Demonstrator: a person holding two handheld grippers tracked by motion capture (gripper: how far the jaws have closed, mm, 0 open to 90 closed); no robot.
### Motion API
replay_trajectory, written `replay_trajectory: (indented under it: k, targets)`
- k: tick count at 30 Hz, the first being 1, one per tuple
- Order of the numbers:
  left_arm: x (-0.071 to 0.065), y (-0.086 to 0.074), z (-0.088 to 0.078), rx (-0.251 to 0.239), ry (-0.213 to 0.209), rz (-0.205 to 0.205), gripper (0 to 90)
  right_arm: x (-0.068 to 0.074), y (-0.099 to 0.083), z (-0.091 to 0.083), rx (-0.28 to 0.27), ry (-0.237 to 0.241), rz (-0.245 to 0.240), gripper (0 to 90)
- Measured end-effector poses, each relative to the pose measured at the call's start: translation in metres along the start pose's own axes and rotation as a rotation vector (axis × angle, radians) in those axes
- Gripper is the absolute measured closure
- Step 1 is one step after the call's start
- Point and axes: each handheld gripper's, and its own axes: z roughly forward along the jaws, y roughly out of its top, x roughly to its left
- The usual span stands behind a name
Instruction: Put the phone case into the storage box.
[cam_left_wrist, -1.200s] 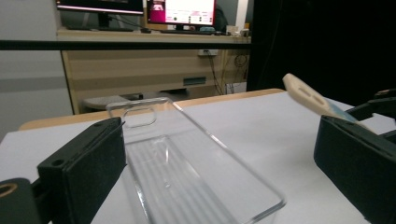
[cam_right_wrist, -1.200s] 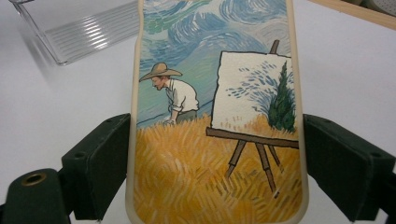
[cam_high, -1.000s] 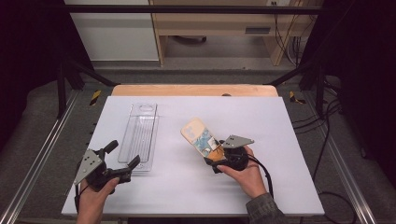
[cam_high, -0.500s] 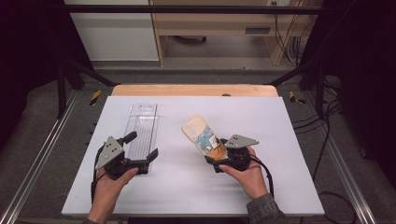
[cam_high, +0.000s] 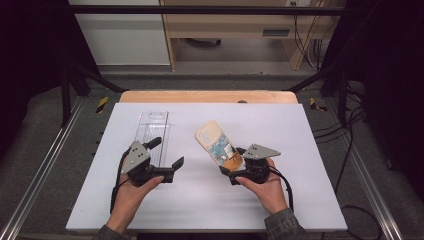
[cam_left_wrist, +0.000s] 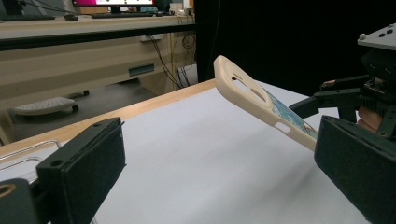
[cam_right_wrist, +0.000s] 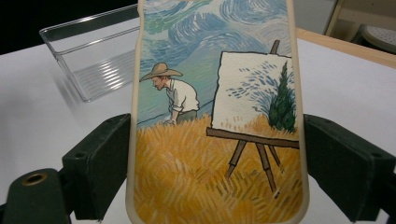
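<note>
A cream phone case printed with a painter in a wheat field is held tilted, its far end raised off the white table. My right gripper is shut on the case's near end, one jaw on each long edge. My left gripper is open with nothing between its jaws, over the near end of a clear plastic tray. In the left gripper view the case rises to the right, ahead of the open left gripper, with the right gripper behind it.
The clear tray lies lengthwise at the table's left-middle. A wooden strip runs along the table's far edge. Metal rails flank the table. A desk and cables stand beyond it.
My left gripper has moved right and forward from the table's near left, ending over the near end of the clear tray. The right gripper and the case have held still.
</note>
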Motion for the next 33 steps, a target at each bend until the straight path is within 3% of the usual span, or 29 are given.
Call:
replay_trajectory:
  k: [8, 16, 33]
  targets:
    - [-0.004, 0.003, 0.011, -0.010, -0.017, -0.007, 1.8, 0.002, 0.001, -0.001, -0.017, 0.007, 0.000, 12.0]
    - [-0.003, 0.005, 0.015, -0.023, -0.036, -0.036, 2.5, 0.003, 0.002, -0.003, -0.030, 0.010, -0.002, 12.1]
    - [-0.006, 0.007, 0.024, -0.025, -0.061, -0.051, 2.8, 0.004, 0.002, -0.003, -0.054, 0.025, 0.013, 12.0]
